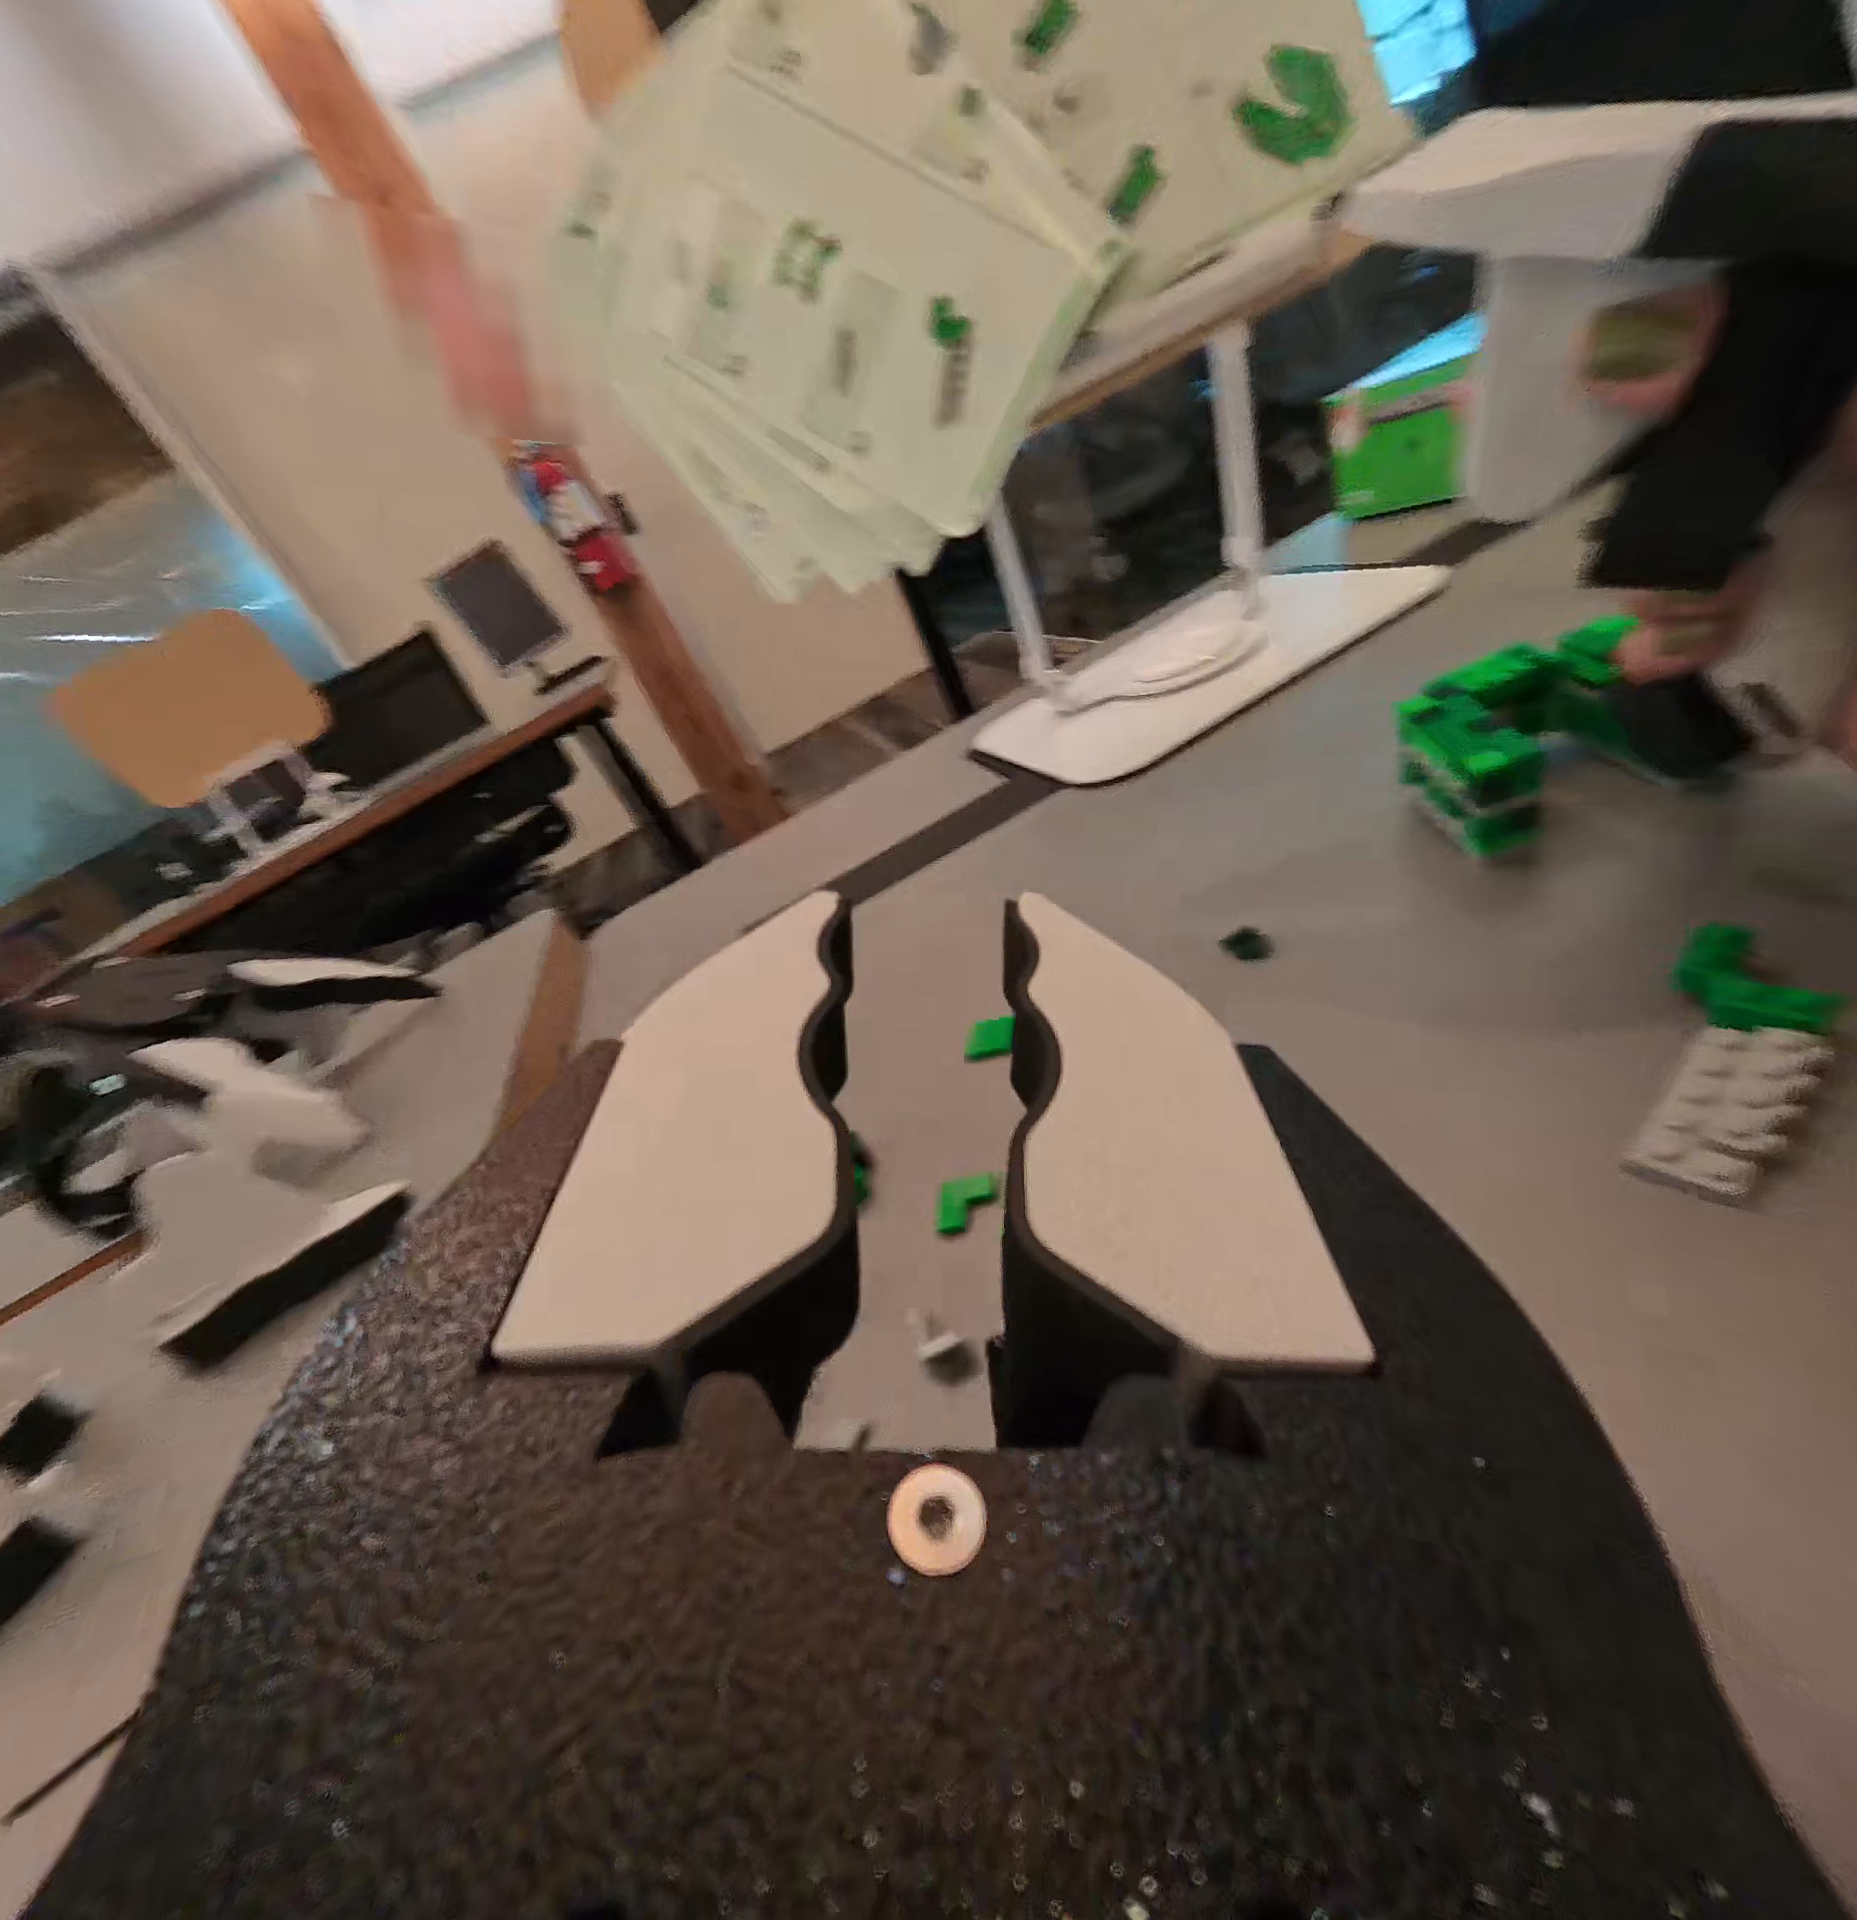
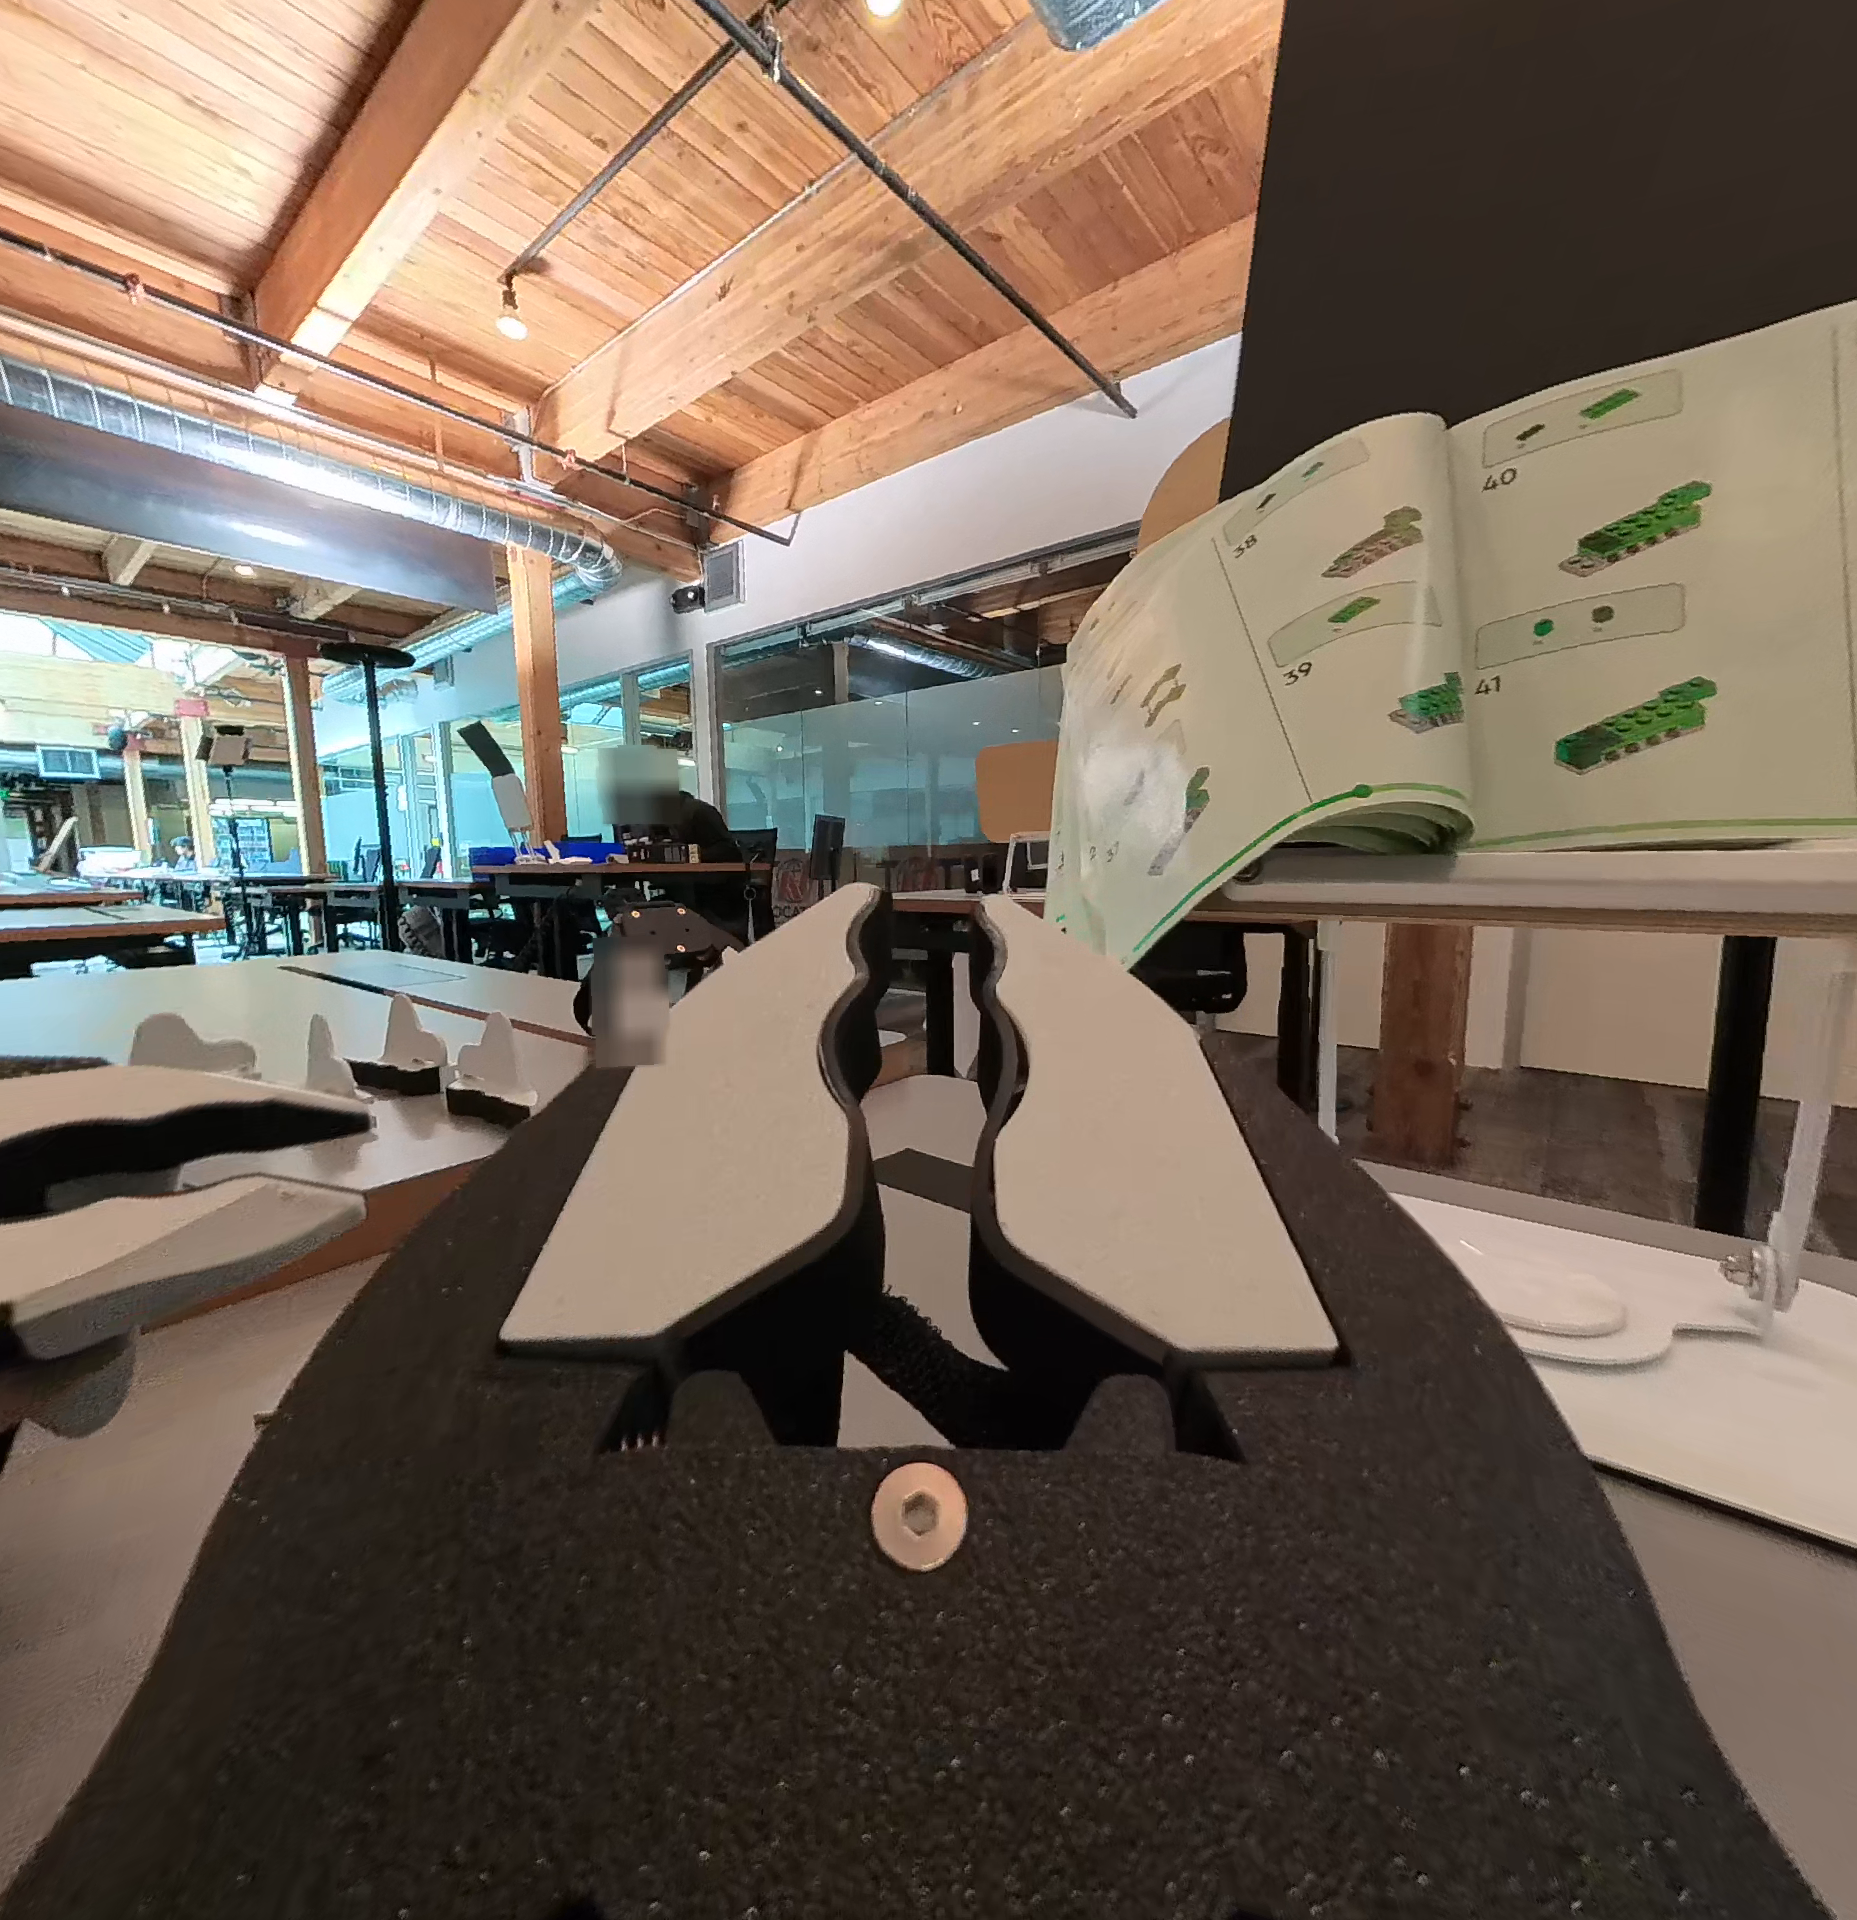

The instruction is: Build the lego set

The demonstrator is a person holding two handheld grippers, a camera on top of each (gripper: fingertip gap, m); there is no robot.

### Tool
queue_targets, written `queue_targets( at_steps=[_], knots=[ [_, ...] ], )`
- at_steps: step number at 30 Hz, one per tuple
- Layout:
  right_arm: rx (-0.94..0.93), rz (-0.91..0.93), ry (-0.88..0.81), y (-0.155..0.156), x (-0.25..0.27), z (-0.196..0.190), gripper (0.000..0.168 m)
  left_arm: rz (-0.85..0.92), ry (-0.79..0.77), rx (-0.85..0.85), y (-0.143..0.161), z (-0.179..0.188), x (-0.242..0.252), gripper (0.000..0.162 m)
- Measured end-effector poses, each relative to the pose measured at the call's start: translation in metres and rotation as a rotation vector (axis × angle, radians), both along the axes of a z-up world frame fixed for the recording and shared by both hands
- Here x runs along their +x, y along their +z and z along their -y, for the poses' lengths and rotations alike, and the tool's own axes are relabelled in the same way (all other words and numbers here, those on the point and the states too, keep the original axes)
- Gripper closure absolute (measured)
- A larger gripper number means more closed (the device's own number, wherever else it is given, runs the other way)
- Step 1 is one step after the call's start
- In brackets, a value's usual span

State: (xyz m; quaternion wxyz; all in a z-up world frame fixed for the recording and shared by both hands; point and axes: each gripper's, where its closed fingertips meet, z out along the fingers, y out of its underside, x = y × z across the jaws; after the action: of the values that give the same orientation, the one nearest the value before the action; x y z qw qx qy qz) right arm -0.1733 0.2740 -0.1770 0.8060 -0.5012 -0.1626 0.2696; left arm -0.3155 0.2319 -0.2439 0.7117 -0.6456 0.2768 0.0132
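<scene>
In the left wrist view, my left gripper (image 1: 929, 914) is open and empty, low over the grey table (image 1: 1319, 1039). Between its fingers lie a small green piece (image 1: 989, 1037), an L-shaped green piece (image 1: 965, 1202) and a small white piece (image 1: 939, 1340). A green Lego build (image 1: 1475, 748) stands at the far right, next to a person's hand (image 1: 1682, 623). A green piece on a grey studded plate (image 1: 1724, 1122) lies at the right. My right gripper (image 2: 932, 914) is slightly open and empty, pointing towards the open instruction booklet (image 2: 1526, 644). The view is blurred.
The booklet (image 1: 851, 312) rests on a white stand with a flat base (image 2: 1682, 1382). A tiny dark green piece (image 1: 1244, 943) lies on the table. Spare white and black gripper fingers (image 2: 415, 1049) sit on the table to the left. The left gripper (image 2: 165, 1195) shows at the right wrist view's left edge. The gap from one gripper's tips to the other's is roughly 15 centimetres.
</scene>
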Motion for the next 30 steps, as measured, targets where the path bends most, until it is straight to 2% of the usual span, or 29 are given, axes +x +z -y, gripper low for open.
queue_targets(
  at_steps=[2, 6, 11, 30],
  knots=[
    [0.009, 0.011, 0.006, 0.000, -0.002, 0.001, 0.156, -0.004, -0.043, 0.011, 0.001, 0.004, 0.013, 0.137],
    [0.009, 0.031, 0.019, -0.002, -0.008, 0.002, 0.157, -0.017, -0.034, 0.011, 0.000, 0.003, 0.012, 0.140],
    [0.026, 0.065, 0.031, -0.003, -0.015, 0.006, 0.158, 0.097, -0.089, -0.060, -0.001, 0.003, 0.011, 0.139],
    [0.027, 0.078, 0.037, -0.003, -0.016, 0.006, 0.160, 0.193, -0.018, -0.100, -0.002, -0.003, -0.006, 0.141]
  ],
)
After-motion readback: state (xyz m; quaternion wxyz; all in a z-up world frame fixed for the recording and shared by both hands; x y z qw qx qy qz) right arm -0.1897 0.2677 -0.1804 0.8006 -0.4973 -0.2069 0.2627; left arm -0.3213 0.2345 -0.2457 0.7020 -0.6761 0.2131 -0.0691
